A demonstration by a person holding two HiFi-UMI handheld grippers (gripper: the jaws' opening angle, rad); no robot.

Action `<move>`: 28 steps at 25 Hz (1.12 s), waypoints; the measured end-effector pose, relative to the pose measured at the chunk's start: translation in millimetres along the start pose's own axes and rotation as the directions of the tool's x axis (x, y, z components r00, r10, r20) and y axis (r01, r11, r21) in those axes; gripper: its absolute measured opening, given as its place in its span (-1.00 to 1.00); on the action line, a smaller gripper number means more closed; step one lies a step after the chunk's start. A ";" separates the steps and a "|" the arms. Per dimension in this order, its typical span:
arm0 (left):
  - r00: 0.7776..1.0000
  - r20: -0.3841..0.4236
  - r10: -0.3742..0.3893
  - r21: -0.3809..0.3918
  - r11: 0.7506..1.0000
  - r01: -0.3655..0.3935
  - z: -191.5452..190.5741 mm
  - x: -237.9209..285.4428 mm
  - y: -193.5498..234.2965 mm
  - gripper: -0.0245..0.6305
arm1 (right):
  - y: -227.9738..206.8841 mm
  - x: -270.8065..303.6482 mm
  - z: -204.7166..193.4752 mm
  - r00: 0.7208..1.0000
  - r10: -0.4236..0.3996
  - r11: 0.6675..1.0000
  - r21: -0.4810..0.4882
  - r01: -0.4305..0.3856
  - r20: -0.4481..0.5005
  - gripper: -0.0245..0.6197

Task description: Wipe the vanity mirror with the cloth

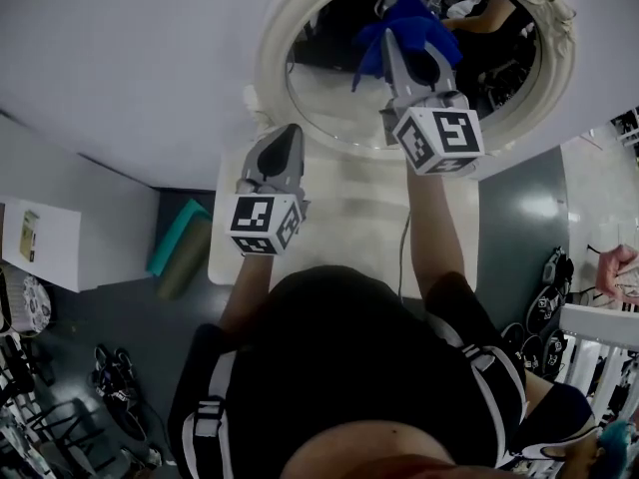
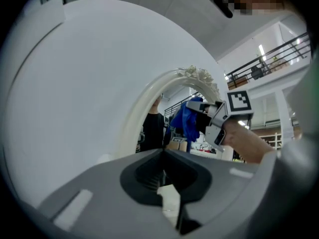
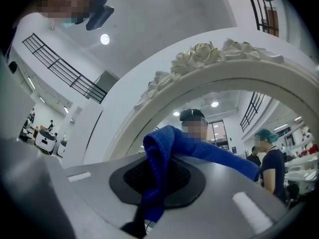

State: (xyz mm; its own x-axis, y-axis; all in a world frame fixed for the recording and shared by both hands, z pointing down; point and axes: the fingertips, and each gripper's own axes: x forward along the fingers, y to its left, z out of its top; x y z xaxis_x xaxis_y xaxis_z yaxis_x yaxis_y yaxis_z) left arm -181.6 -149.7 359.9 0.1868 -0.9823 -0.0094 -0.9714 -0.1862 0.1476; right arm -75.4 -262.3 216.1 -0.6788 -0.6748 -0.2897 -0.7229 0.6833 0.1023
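The right gripper [image 1: 404, 40] jaws clamp a blue cloth [image 1: 409, 18] before the mirror [image 1: 324, 103]. The left gripper [image 1: 290, 130] jaws are closed and empty above the white surface [image 1: 349, 218] and dark floor [image 1: 90, 317].

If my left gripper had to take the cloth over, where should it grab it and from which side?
Probably the loose bunch of cloth hanging off the left side of the right gripper, which is shut on it. Bring the left gripper in from the left, jaws opened first: that bunch sticks out clear of the jaws on that side.
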 end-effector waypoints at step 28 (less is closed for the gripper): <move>0.997 -0.016 0.073 -0.058 0.996 -0.074 -17.5 -17.0 54.3 -0.90 | 112.7 49.8 -75.8 0.981 0.153 0.971 -0.168 -0.171 -0.116 -0.84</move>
State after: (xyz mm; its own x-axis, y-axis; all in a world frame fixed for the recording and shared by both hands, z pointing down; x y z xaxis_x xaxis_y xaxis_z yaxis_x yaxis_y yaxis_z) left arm -235.0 -142.8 385.4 0.1179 -0.9929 0.0172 -0.9723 -0.1119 0.2051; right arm -200.4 -240.0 285.3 -0.7919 -0.5897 -0.1586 -0.6071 0.7323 0.3085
